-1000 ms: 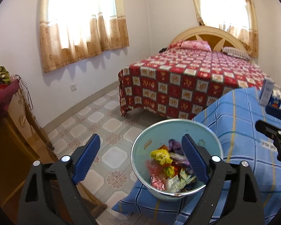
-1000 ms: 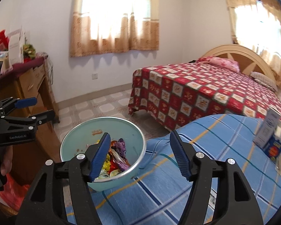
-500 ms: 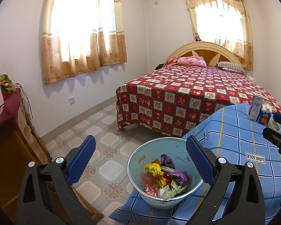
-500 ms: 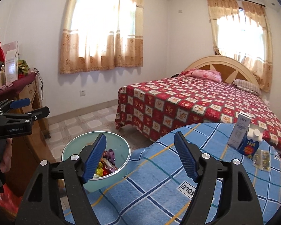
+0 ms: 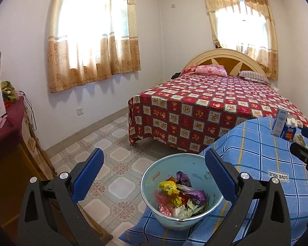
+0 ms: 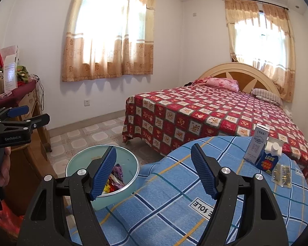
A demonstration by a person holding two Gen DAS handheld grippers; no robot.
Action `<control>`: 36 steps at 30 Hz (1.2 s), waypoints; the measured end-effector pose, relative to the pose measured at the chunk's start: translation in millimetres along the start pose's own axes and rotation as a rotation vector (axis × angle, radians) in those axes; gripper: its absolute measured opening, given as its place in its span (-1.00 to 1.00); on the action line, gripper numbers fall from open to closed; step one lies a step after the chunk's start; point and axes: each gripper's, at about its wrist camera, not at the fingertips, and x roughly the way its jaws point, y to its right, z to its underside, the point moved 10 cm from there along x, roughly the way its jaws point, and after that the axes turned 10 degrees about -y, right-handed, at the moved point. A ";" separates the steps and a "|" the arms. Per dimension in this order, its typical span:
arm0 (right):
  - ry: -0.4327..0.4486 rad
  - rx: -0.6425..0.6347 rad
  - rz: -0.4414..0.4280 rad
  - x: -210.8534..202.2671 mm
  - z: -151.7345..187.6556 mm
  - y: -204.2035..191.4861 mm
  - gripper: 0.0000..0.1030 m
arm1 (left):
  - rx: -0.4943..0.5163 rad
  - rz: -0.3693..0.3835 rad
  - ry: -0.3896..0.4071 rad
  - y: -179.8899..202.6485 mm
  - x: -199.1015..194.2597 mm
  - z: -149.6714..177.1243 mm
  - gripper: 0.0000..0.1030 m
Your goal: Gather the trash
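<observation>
Trash (image 5: 179, 196) lay in a crumpled heap of wrappers, yellow, purple, pink and white, too tangled to count, inside one pale blue bin (image 5: 152, 186). The bin sat just beside the near-left edge of one bench (image 6: 174, 194) draped in a blue plaid cloth, the cloth's hanging fold touching the bin's wall.

On the bench's far right corner stood two cartons: a taller pale carton (image 6: 256, 145) and a shorter blue carton (image 6: 268, 160) with a white cap, the two touching. One small clear packet (image 6: 281, 173) lay flat just beside them. A white label (image 6: 203, 205) with black lettering was fixed to the cloth.

Both grippers were spread wide with nothing between their blue pads. The left gripper (image 5: 154, 174) hung above the bin, the right gripper (image 6: 154, 170) over the bench's near edge, its left finger (image 6: 103, 172) covering part of the bin's contents in its own view.

The room had white walls, a patterned tile floor (image 5: 117, 153) and two windows with beige curtains (image 5: 92, 34). One bed (image 5: 205, 106) under a red checked cover stood behind the bench, with a pink pillow (image 5: 211, 69) and a striped pillow (image 5: 254, 75) at its arched headboard. One wooden dresser (image 5: 8, 157) with a maroon cloth stood at the left wall, cluttered with papers and fabric.
</observation>
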 end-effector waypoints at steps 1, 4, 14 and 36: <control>-0.001 0.002 0.000 -0.4 0.3 0.2 0.44 | 0.002 -0.001 -0.001 0.2 0.1 0.1 0.88; -0.001 0.004 0.001 -3.3 0.6 0.6 0.44 | 0.003 0.002 -0.003 0.7 -0.1 0.0 0.88; 0.010 0.005 0.019 -11.9 0.7 -1.4 0.46 | 0.002 0.014 0.007 1.7 -7.0 -3.2 0.88; 0.013 0.007 0.023 -18.1 1.3 0.3 0.50 | 0.017 0.002 -0.012 3.9 -5.3 -4.0 0.88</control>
